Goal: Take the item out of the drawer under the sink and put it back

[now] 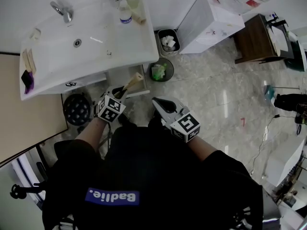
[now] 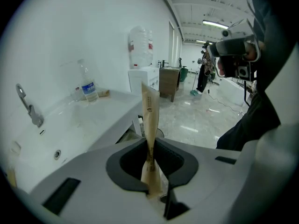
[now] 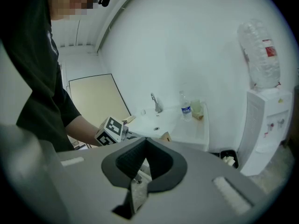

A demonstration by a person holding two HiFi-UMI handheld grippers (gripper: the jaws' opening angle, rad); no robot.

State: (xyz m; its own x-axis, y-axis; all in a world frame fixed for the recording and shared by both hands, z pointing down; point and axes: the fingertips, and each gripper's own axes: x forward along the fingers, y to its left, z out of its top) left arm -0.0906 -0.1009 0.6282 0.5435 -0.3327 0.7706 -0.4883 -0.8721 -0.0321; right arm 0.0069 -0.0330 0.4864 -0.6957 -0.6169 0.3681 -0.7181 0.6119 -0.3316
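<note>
My left gripper [image 1: 121, 92] is pinched tight on a tan paper packet [image 1: 135, 80] and tilts forward and down, its marker cube just ahead of my bare left forearm [image 1: 88, 132]. My right gripper [image 1: 158, 102] hangs beside it at a shallower tilt, jaws pressed together with nothing between them. My right forearm [image 1: 207, 150] is bare below a dark sleeve.

The right gripper [image 3: 145, 141] shows its grey jaws closed tip to tip, with nothing between them. Beyond stand a white ceramic sink [image 3: 189, 129], its chrome tap [image 3: 155, 103], a clear plastic water bottle [image 3: 185, 108] and a tall white water dispenser [image 3: 268, 125].
</note>
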